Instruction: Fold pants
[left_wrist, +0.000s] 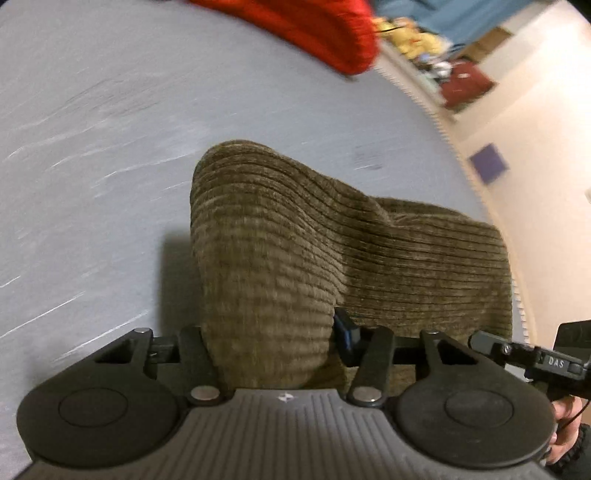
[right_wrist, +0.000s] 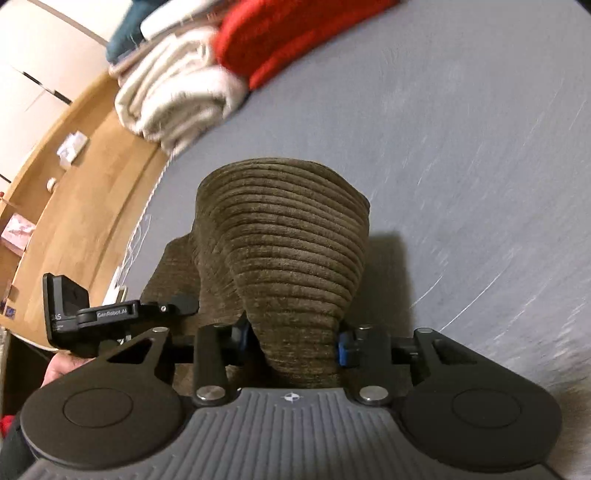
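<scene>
Currently both grippers, left (left_wrist: 271, 343) and right (right_wrist: 291, 341), are clamping bunched olive corduroy pants (left_wrist: 295, 236) at lower centre, over the grey bed sheet (left_wrist: 92, 147); uneven pulling is risking a slipped, crooked fold.

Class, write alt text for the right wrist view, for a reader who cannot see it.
The right gripper is clamped on a bunched fold of olive-brown corduroy pants, lifted over a grey bed sheet. At the far edge of the sheet lie a red knitted garment and a folded cream blanket. The left gripper shows at the left of the picture, beside a wooden floor.
</scene>
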